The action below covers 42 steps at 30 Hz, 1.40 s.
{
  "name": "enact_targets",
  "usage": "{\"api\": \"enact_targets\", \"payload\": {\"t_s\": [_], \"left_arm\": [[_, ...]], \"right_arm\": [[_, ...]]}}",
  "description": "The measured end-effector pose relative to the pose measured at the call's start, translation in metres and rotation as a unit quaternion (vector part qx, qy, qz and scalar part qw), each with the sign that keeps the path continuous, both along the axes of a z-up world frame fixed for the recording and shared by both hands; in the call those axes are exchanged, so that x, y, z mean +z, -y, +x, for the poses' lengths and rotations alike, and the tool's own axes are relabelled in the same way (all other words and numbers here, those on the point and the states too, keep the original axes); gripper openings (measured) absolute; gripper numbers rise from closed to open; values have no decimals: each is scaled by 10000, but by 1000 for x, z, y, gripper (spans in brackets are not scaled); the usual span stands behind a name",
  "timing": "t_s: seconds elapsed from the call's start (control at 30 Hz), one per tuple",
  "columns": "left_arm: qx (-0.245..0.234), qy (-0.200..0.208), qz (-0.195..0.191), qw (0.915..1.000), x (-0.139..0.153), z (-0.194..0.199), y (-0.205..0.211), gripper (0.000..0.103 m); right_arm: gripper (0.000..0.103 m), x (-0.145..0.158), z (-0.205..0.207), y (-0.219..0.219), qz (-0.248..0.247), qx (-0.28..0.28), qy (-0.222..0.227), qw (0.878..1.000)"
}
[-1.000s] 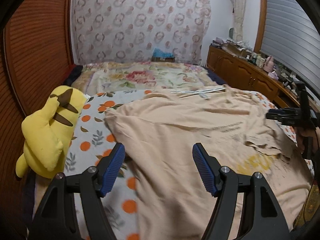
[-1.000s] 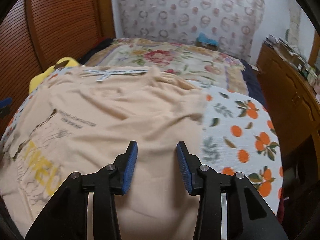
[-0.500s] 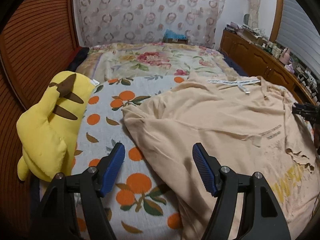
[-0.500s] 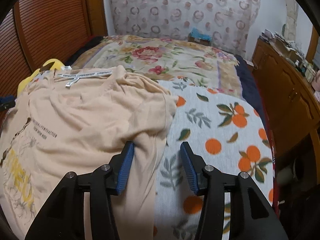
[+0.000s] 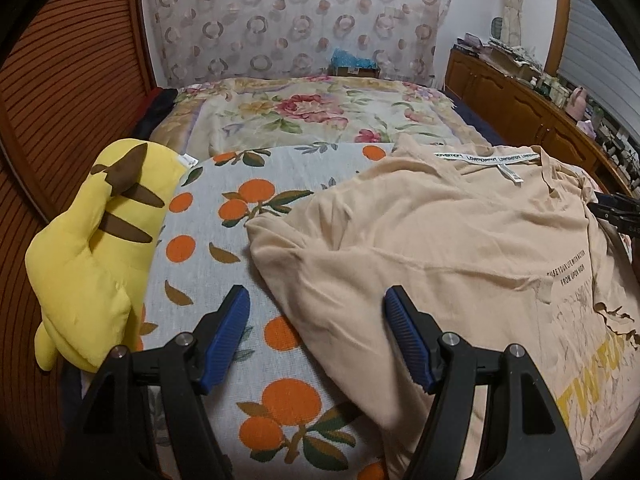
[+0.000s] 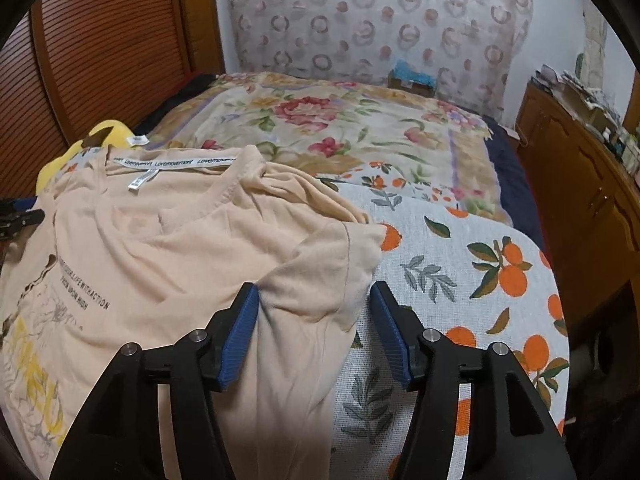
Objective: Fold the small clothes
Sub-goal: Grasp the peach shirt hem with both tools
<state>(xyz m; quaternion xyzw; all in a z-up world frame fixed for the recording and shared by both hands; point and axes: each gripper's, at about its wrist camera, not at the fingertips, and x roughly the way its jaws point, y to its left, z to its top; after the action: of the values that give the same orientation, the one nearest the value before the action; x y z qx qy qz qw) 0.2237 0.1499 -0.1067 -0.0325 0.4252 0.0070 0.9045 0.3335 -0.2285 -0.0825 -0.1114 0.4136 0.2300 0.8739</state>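
Plush toy [image 5: 92, 248] in yellow fills the left edge of my left wrist view; my right wrist view shows only a sliver of it behind the collar. Both show the peach T-shirt [image 5: 460, 248] spread on the orange-print cover [image 5: 256, 360]. My left gripper [image 5: 316, 336] stands open over the shirt's left edge. My right gripper [image 6: 314, 328] is opening, the right sleeve [image 6: 320, 280] between its pads, unpressed. Neck tape [image 6: 172, 161] reads "Lovemovement"; I read "FROM UPON HIGH" on the chest.
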Motion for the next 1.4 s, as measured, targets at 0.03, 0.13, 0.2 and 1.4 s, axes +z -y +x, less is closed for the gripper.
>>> {"api": "enact_targets", "payload": {"t_s": [0.03,0.13,0.2,1.4], "left_arm": [[19,12,0,10000,-1,0,0,71],[54,12,-9,10000,0,0,-1,71],[56,6,6,10000,0,1,-1,71],[-482,322,-833,9948,35,3,-5,3]], "right_arm": [[61,0,0,-1,-6,9,-4,10000],[62,0,0,0,-27,17,1,10000],[63,0,1,0,-18,5,-5,10000],[6,9,15,-21,86,325,127,9994]]}}
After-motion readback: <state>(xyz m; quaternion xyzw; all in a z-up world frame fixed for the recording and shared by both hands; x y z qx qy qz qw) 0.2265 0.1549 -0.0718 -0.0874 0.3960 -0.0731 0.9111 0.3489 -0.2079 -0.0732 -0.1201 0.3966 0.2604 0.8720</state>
